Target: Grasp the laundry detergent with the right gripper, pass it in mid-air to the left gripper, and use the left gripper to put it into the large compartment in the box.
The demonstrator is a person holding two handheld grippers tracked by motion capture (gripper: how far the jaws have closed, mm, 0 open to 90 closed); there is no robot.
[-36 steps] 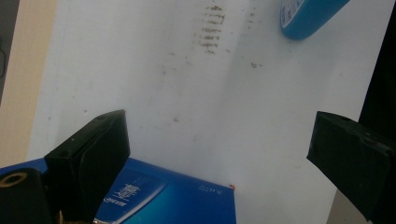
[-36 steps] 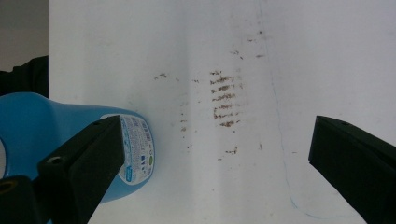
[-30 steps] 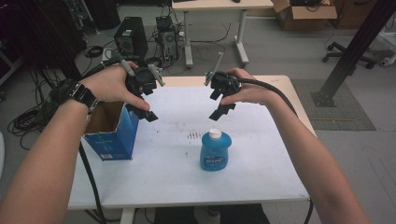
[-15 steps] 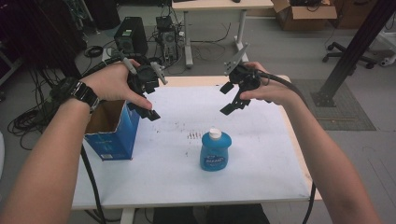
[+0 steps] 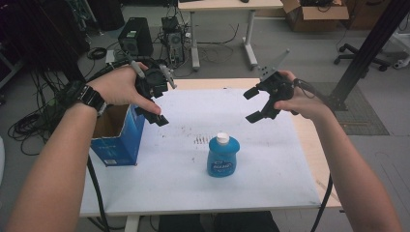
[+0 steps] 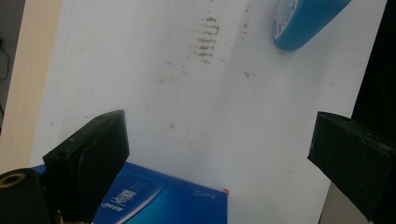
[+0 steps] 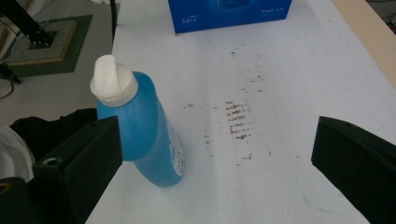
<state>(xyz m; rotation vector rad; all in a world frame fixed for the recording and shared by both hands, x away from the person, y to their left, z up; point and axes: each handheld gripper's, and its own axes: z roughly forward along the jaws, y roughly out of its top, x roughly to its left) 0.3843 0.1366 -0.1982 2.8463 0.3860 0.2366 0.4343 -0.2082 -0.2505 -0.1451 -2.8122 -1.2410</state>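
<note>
White desk (image 5: pixel 270 179) carries a blue bottle (image 5: pixel 222 155), standing below and between the left hand-held gripper (image 5: pixel 153 112) and right hand-held gripper (image 5: pixel 255 104), both spread apart, empty.

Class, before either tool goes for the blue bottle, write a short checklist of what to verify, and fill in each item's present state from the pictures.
1. Blue bottle stands upright with its white cap on: ok.
2. Right tool open and holding nothing: ok.
3. Left tool open and holding nothing: ok.
4. Blue box stands apart from the bottle: ok.
5. White table bare between the right tool and the bottle, save for brown marks: ok.
6. Cap tightly closed: cannot tell.
</note>
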